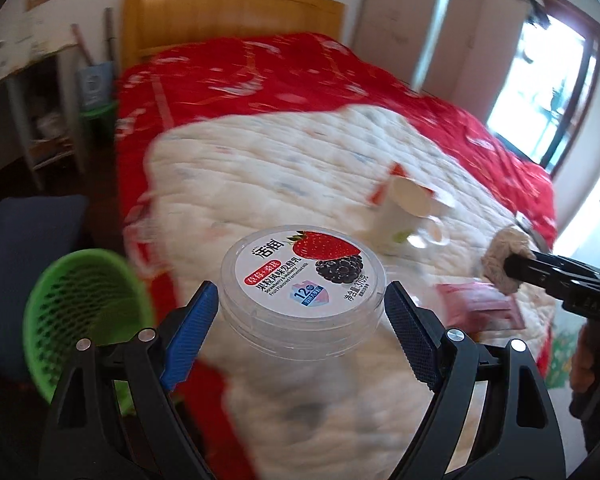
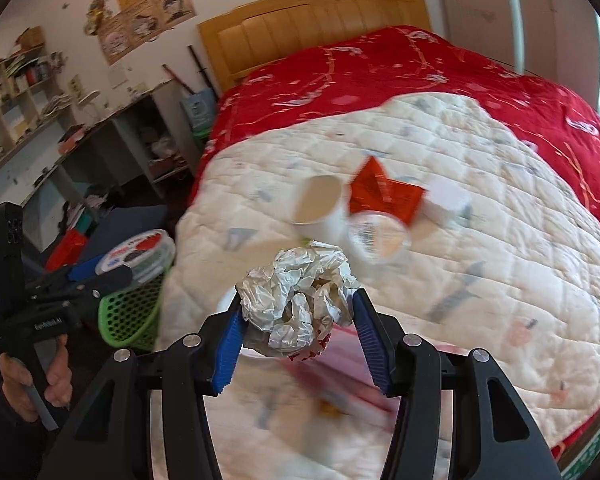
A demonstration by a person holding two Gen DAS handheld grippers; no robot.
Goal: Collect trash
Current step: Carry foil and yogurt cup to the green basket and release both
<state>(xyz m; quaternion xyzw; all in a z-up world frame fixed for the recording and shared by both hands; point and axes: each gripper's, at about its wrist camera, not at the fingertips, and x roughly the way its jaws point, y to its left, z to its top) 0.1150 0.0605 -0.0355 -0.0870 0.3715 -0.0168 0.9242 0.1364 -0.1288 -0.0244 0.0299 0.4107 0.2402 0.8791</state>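
My left gripper (image 1: 302, 304) is shut on a clear yogurt tub (image 1: 303, 276) with a strawberry and mulberry label, held above the bed's left edge. It also shows in the right wrist view (image 2: 140, 256), over the green mesh basket (image 2: 130, 310). The basket (image 1: 80, 312) stands on the floor left of the bed. My right gripper (image 2: 298, 312) is shut on a crumpled paper ball (image 2: 298, 300), also in the left wrist view (image 1: 502, 256). On the quilt lie a white paper cup (image 2: 316, 208), a red wrapper (image 2: 384, 196), a round lid (image 2: 378, 238) and a pink packet (image 1: 480, 306).
A white quilt (image 2: 460, 280) covers the red bedspread (image 2: 420, 72), with a wooden headboard (image 2: 312, 28) behind. A desk and shelves (image 2: 60, 128) with clutter stand left. A dark blue cushion (image 1: 24, 256) lies by the basket. A window (image 1: 548, 80) is at right.
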